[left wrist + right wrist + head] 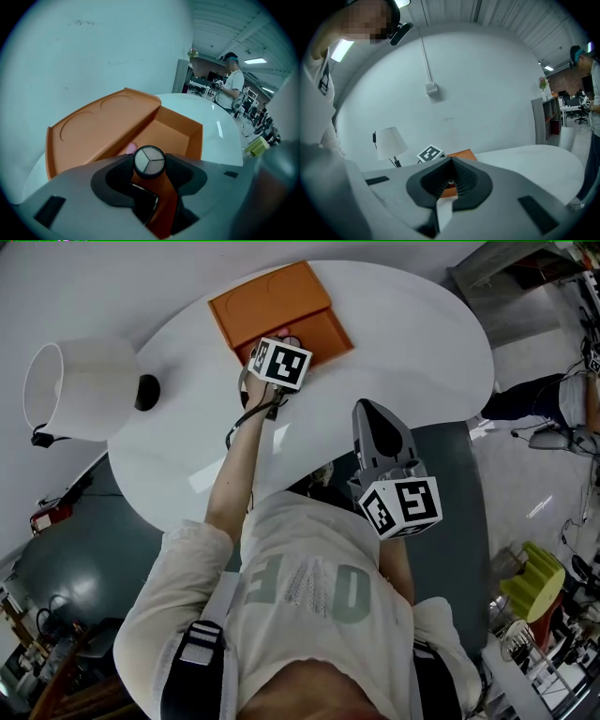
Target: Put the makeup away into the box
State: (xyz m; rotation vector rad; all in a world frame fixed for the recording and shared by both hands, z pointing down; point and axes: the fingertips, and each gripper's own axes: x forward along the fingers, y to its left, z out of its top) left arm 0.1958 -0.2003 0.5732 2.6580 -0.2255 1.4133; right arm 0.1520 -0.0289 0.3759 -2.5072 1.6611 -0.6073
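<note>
An orange box (326, 332) stands open at the far side of the white round table (403, 343), its lid (267, 301) folded back. My left gripper (279, 362) hangs over the box, pointing steeply down. In the left gripper view it (149, 162) is shut on a round black eyeshadow compact (149, 160) with three grey shades, held just above the box's inside (171, 133). A pink item (130, 148) and a dark rectangular case (146, 202) lie in the box below. My right gripper (367, 411) is nearer my body, shut and holding nothing (451, 165).
A white lamp (80, 390) stands at the table's left edge, also in the right gripper view as the lamp (389, 141). A grey-blue seat (455, 493) is below my right hand. A person (233, 84) stands in the background. Cluttered floor lies to the right.
</note>
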